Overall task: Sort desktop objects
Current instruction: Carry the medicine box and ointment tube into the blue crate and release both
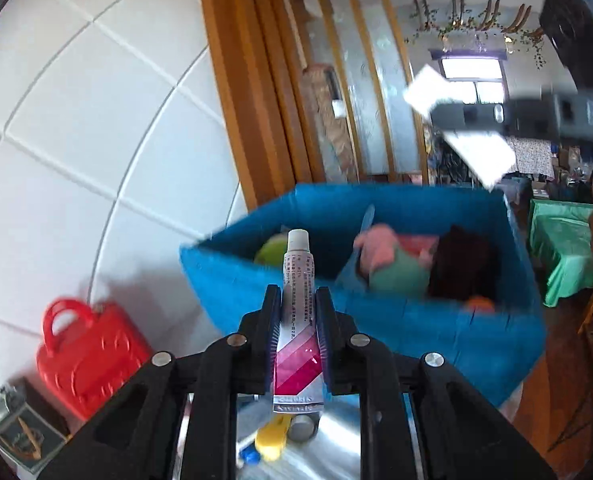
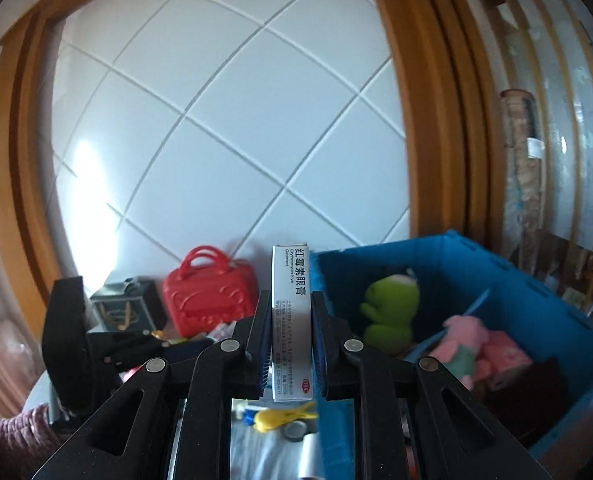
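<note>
My left gripper [image 1: 297, 296] is shut on a white ointment tube [image 1: 296, 280] with pink stripes, cap pointing away, held above the near wall of a blue bin [image 1: 476, 332]. My right gripper [image 2: 290, 300] is shut on a narrow white ointment box [image 2: 290, 280] held upright, just left of the blue bin [image 2: 516, 292]. In the left wrist view the right gripper [image 1: 468, 116] hangs at upper right above the bin with the white box [image 1: 480, 152] in it. The bin holds a green frog plush [image 2: 390, 312], a pink plush [image 2: 468, 344] and a dark item [image 1: 462, 264].
A red toy case [image 2: 206, 296] and a dark box [image 2: 126, 304] stand by the white tiled wall [image 2: 216, 120]. A yellow clip [image 2: 280, 416] and a tape roll [image 2: 296, 430] lie on the shiny tabletop below. A wooden door frame [image 1: 236, 80] rises behind the bin.
</note>
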`<action>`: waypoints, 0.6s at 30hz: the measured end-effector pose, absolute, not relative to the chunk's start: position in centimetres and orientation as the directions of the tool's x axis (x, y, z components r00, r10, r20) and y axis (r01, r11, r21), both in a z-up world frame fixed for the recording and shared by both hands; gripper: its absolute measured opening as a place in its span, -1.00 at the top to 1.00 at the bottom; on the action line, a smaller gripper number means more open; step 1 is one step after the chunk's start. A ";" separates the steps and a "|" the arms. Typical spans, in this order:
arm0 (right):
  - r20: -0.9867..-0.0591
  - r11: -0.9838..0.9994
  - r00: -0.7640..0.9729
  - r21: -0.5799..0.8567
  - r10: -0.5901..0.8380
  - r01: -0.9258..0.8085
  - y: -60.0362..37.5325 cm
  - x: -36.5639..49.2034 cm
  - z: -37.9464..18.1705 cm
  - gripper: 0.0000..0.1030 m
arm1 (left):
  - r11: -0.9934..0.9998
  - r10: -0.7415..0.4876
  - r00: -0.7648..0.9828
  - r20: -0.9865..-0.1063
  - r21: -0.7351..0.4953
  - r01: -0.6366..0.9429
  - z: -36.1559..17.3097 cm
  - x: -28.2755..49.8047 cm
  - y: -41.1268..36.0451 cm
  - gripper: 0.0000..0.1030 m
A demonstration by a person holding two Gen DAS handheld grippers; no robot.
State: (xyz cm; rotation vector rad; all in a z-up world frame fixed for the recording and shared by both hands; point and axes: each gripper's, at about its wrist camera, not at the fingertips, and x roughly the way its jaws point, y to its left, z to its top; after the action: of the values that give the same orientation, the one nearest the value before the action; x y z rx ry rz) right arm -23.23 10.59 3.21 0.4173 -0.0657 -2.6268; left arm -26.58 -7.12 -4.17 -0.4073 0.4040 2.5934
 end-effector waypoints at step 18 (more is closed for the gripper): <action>-0.315 -0.946 -0.893 0.140 -0.323 0.293 26.5 -33.1 4.6 -0.25 | -0.930 0.218 -0.918 -0.332 0.214 -0.298 3.6 -32.4 10.2 -0.39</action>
State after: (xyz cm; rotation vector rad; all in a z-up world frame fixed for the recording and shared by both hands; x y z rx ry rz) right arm -33.13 26.51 4.59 0.4837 -0.1270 -2.7790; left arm -32.39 10.23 3.59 -0.4436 0.3799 2.8149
